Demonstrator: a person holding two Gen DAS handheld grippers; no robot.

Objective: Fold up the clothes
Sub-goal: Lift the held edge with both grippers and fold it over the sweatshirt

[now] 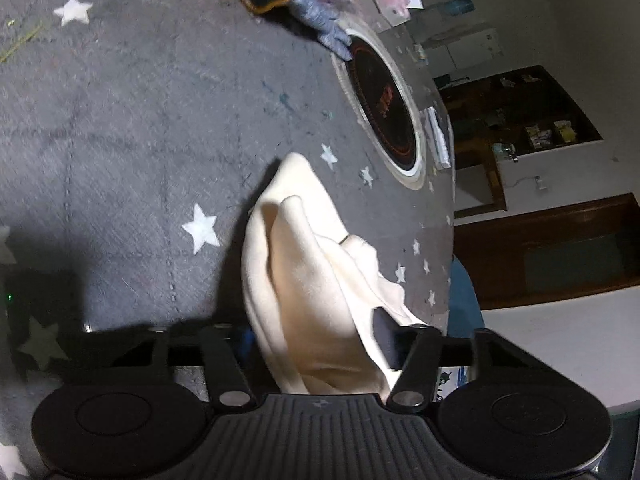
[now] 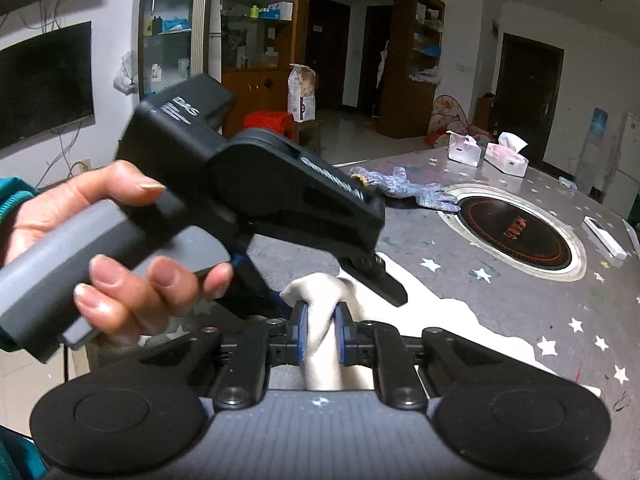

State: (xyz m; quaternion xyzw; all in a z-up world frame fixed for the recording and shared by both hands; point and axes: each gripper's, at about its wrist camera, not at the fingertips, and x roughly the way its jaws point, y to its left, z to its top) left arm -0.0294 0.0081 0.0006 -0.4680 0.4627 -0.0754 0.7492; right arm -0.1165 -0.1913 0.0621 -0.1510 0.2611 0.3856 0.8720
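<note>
A cream cloth (image 1: pixel 304 272) hangs bunched over the grey star-patterned table (image 1: pixel 120 140). In the left wrist view the cloth drapes over my left gripper (image 1: pixel 320 344); its fingers are wide apart and the cloth covers the gap, so a grip cannot be read. In the right wrist view my right gripper (image 2: pixel 320 332) is shut on a pinched fold of the cream cloth (image 2: pixel 320 312), the blue pads (image 2: pixel 301 334) pressing both sides. The left gripper body (image 2: pixel 248 184), held by a hand, hovers just above and left of it. The cloth (image 2: pixel 460 328) spreads on the table behind.
A round black induction cooktop (image 2: pixel 516 232) is set in the table. A blue-grey work glove (image 2: pixel 404 188) lies beside it. Two tissue packs (image 2: pixel 504 156) sit at the far edge, a white remote (image 2: pixel 604 238) at the right. The table edge (image 1: pixel 452 200) drops off at the right.
</note>
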